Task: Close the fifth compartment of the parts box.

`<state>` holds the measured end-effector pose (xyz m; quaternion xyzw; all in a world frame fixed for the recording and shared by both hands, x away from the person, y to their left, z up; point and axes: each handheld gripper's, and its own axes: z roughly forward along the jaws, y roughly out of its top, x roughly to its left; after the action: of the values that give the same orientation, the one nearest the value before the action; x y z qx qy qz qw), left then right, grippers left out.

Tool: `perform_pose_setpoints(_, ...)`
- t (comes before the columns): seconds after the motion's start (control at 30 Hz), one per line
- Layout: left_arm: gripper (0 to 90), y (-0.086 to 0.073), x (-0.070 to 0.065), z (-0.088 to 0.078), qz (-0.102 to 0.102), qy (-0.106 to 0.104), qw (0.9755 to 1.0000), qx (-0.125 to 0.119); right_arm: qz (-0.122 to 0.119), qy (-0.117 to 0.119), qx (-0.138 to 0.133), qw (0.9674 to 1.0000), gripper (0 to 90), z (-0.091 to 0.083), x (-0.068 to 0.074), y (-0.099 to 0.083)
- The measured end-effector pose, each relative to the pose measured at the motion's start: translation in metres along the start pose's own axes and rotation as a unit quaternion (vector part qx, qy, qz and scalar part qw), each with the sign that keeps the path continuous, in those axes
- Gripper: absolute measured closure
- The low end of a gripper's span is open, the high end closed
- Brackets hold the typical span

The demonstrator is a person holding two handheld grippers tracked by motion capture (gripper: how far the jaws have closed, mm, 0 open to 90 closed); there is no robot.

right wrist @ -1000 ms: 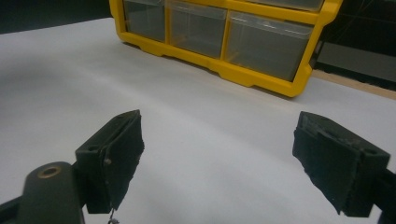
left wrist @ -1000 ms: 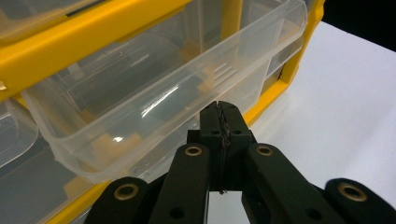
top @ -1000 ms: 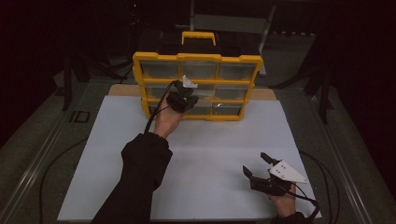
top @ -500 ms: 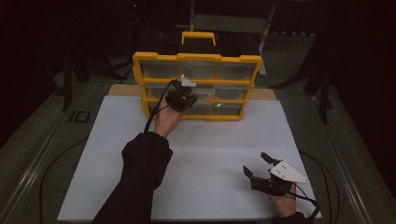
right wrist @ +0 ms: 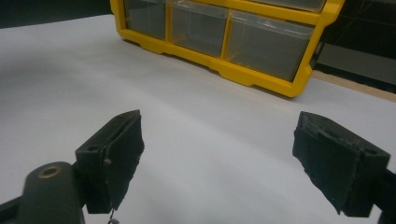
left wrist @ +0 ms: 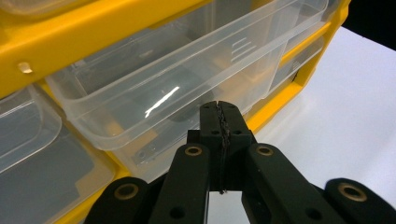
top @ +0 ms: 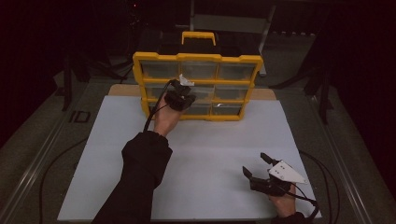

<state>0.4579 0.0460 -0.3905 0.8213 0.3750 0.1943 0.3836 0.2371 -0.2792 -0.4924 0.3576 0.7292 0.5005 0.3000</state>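
A yellow drawer organizer [top: 198, 58] with clear plastic drawers and a top handle stands upright at the far edge of the white board [top: 219, 140]. My left gripper [top: 183, 91] is up against its middle row. In the left gripper view the left gripper [left wrist: 218, 109] has its jaws pressed together, nothing visible between them. Its tips sit just below the front lip of a clear drawer [left wrist: 187, 70] that juts out a little from the yellow frame [left wrist: 93, 28]. My right gripper [top: 256, 164] rests near the board's front right corner. Its jaws are wide apart and empty [right wrist: 223, 140], facing the organizer [right wrist: 243, 72].
The white board lies on a dark table with raised rails [top: 42, 158] along both sides. Black cables [top: 322, 163] trail from both grippers. A strip of brown underlay [top: 123, 90] shows beside the organizer. Dark stands and equipment crowd the space behind it.
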Motion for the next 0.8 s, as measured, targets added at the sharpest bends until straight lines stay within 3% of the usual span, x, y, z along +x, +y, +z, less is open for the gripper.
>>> perform_pose_setpoints(0.8, 90.0, -0.002, 0.015, -0.001, -0.018, 0.012, 0.9998, 0.000, 0.001, 0.001, 0.000, 1.0000, 15.8, 0.000, 0.000, 0.000)
